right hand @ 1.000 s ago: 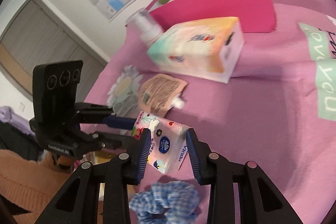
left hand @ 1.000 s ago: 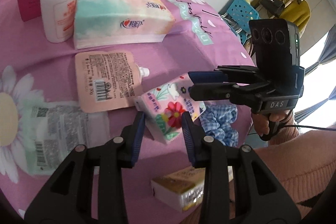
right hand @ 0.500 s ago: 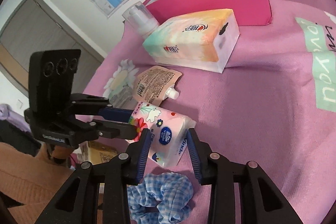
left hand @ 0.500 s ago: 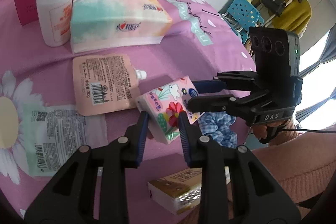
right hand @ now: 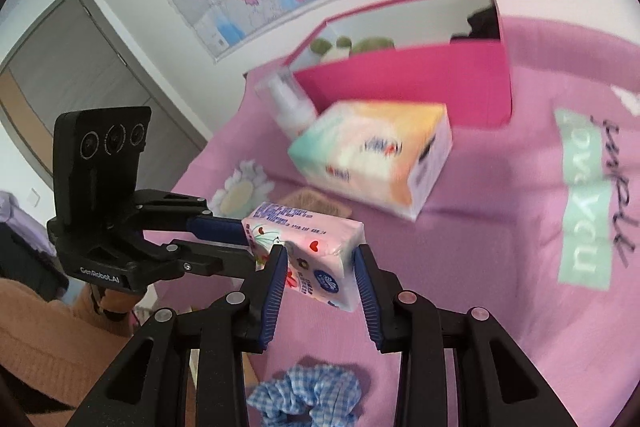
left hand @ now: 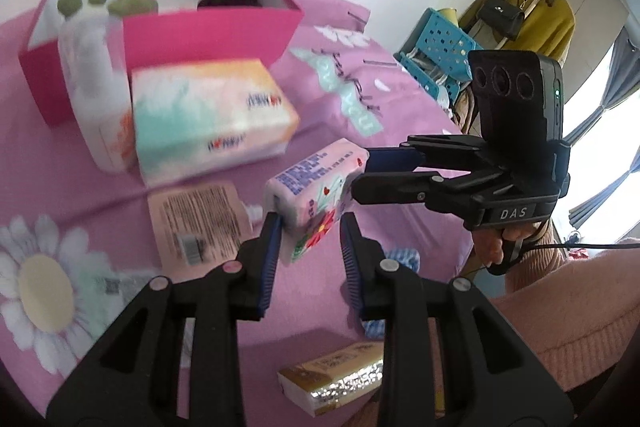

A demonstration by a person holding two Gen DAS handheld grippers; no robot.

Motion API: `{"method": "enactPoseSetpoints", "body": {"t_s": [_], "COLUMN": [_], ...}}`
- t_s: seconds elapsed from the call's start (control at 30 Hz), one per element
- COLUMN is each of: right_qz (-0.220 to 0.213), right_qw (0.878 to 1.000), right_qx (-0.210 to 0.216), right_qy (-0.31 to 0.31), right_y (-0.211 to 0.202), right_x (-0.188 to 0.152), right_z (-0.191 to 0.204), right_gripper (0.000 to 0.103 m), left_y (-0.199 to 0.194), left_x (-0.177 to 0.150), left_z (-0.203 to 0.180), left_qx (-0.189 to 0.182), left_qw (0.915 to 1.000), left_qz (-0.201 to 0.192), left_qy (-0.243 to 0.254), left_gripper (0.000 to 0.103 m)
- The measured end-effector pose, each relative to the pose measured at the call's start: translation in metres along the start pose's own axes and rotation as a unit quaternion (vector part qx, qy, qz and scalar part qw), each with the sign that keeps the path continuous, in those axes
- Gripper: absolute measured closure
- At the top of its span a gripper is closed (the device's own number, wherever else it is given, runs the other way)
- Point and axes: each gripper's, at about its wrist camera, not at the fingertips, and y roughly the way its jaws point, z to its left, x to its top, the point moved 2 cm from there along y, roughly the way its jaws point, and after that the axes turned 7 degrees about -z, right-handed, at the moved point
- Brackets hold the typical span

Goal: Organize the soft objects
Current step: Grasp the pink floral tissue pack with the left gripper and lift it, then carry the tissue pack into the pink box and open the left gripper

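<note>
Soft, plastic-wrapped rectangular tissue pack (left hand: 316,195)

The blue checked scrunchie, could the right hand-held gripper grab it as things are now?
Probably not yet. The right hand-held gripper is shut on the floral tissue pack, shared with the left hand-held gripper. The scrunchie lies uncovered just below it.

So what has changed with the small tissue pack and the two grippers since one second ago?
The small tissue pack has been lifted off the pink bedspread and now hangs in the air, turned so its printed back faces up. Both the left gripper and the right gripper have risen with it. The blue checked scrunchie, large tissue pack and pink box stayed in place.
</note>
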Motion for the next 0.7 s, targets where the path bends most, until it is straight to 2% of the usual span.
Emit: {"method": "enactPoseSetpoints", "body": {"t_s": [0.43, 0.7], "right_qz": [-0.048, -0.084], "right_qw": [0.998, 0.995], "right_qx": [-0.007, -0.025], "right_qy": [-0.025, -0.038], "right_y": [-0.012, -0.016], "right_x": [0.041, 0.083], "right_z": [0.000, -0.012], "right_gripper": [0.068, 0.068], "left_y": [-0.011, -0.007], "left_x": [0.046, 0.098], "left_z": [0.002, 0.002], "left_qx": [0.015, 0.034], "left_qw": [0.9988, 0.9964], "left_qz": [-0.043, -0.066], "left_qy": [0.017, 0.041], "left_gripper": [0.071, 0.071]}}
